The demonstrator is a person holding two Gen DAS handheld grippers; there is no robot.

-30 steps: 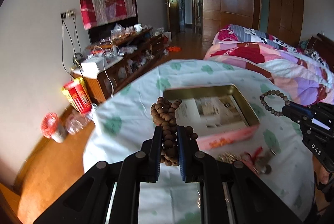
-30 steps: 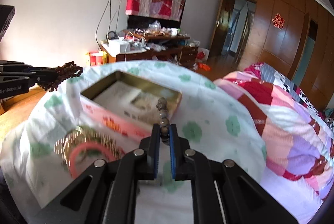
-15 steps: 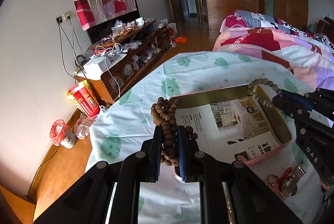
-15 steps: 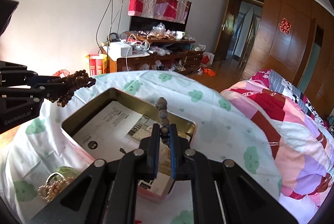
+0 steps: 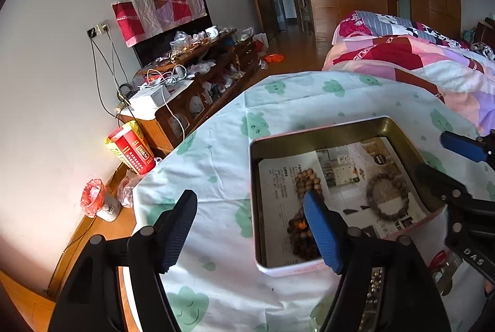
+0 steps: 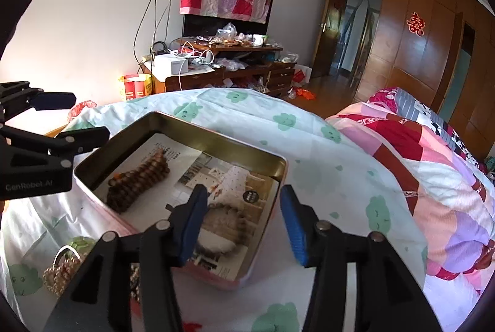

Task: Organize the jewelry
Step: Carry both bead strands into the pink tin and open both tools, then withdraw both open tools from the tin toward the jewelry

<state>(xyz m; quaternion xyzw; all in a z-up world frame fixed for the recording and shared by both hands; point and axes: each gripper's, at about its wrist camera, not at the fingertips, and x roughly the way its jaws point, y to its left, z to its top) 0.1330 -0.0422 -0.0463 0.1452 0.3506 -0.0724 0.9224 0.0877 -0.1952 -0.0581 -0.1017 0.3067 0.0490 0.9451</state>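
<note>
Room: bedroom seen in both wrist views, with a cluttered TV cabinet (image 6: 222, 66) in the upper middle and a patchwork quilt (image 6: 433, 177) at the right.
Surface: a white cloth with green clouds (image 5: 278, 103) was spread under everything.
Tin: an open, pink-sided tin (image 6: 280, 166), lined with a printed page, was seen at the frame centre.
Dark bead string: the bunched brown beads (image 6: 139, 180) were lying inside the tin along its left side, long axis running from near to far.
Pale bracelet: a ring of lighter beads (image 5: 386, 193) was lying flat in the right half of the tin, apart from the brown beads.
Left gripper (image 5: 253, 227): jaws had just been opening and were spread wide; nothing was gripped, and the brown beads lay below, partly hidden by the right finger.
Right gripper (image 6: 244, 223): jaws had just been opening and stood apart, released; the pale bracelet lay under the left finger, resting on the page, not pressed.
Remaining jewelry: a gold bead cluster (image 6: 58, 273) was seen on the cloth at the lower left of the right wrist view, outside the tin's near wall.
Key relation: the loose pieces were judged to lie behind and below both grippers, toward the bottom of the frames, so a pull-back would be needed; which hand was nearer could not be told.
</note>
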